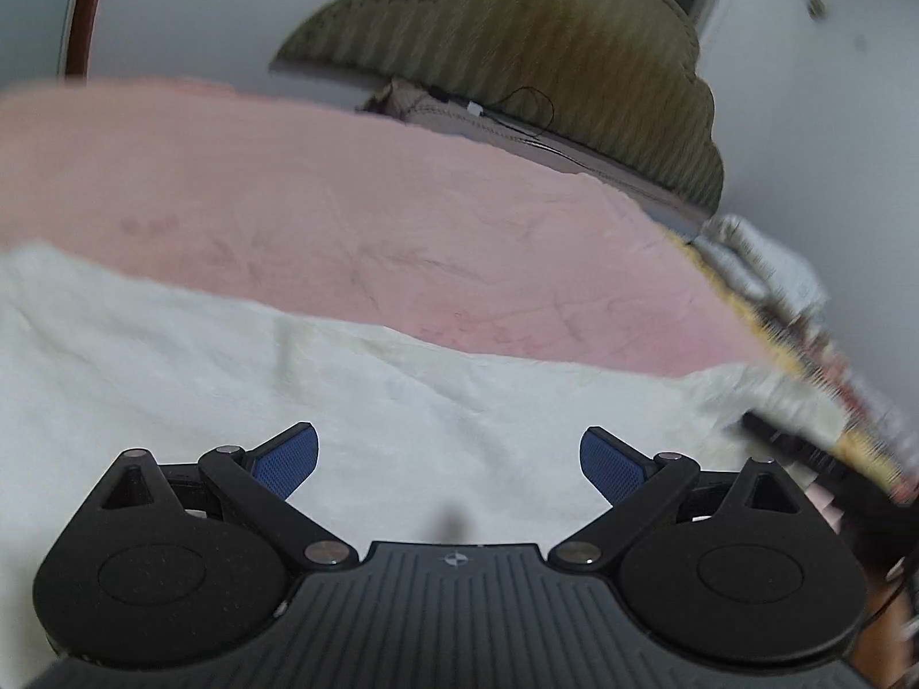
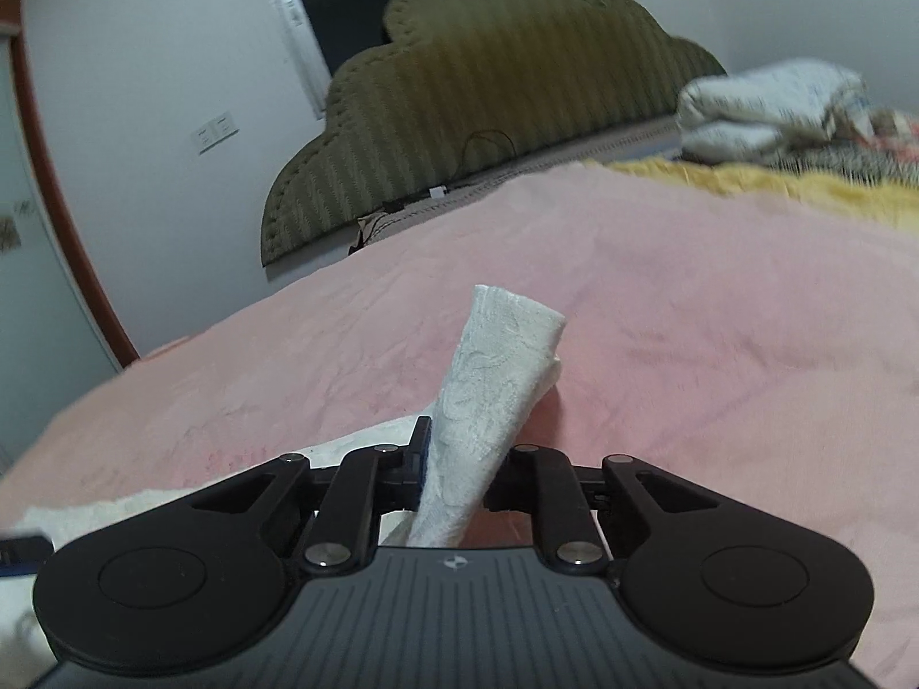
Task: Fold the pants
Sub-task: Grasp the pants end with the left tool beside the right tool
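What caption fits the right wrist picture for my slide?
Right gripper, jaws shut on a bunched corner of the white pants, above the pink blanket.

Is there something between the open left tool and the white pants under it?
Nothing visible. The left tool is open above the white pants, with only bare cloth between its fingers. The right tool is already shut on another part of the pants.

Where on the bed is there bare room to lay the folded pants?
Free: the pink blanket, from beyond the white pants up to the green headboard. Crowded: the far corner with the yellow cover and the bundled bedding. The right claw is shut on a pants end; the left claw is open.
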A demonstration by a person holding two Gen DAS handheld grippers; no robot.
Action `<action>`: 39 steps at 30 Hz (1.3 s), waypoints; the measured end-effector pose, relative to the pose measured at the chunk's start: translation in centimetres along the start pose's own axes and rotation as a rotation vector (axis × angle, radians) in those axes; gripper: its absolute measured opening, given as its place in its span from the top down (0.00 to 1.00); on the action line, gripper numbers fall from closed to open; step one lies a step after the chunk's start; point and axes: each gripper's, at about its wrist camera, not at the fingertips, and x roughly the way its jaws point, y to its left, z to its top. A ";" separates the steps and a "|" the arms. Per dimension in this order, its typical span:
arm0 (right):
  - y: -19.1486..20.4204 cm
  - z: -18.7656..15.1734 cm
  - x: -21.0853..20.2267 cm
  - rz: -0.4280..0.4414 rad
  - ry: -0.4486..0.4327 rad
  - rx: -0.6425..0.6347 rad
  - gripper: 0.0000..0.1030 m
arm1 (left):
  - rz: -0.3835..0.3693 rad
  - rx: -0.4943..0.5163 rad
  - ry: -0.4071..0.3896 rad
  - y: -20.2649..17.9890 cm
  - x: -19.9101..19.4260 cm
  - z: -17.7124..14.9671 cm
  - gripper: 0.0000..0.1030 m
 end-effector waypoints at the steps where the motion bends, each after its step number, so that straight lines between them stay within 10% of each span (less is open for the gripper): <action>1: 0.7 0.0 -0.2 -0.007 -0.009 -0.039 0.85 | -0.042 -0.049 0.027 0.3 0.5 0.4 0.04; 10: 10.2 -2.7 -3.3 -0.025 -0.119 -0.520 0.85 | -0.378 -0.251 0.145 -1.0 3.6 2.2 0.03; 28: 15.9 -8.0 -5.1 0.085 -0.125 -0.785 0.86 | -0.360 -0.342 0.172 -0.5 7.0 3.0 0.03; 30: 16.1 -8.2 -5.2 0.094 -0.122 -0.787 0.86 | -0.335 -0.342 0.192 -0.5 7.4 3.0 0.09; 35: 16.4 -7.9 -5.1 0.101 -0.124 -0.777 0.86 | -0.331 -0.339 0.272 0.0 8.7 2.3 0.75; 39: 16.9 -8.0 -5.4 0.115 -0.114 -0.777 0.86 | -0.308 -0.266 0.223 0.1 7.4 2.6 0.88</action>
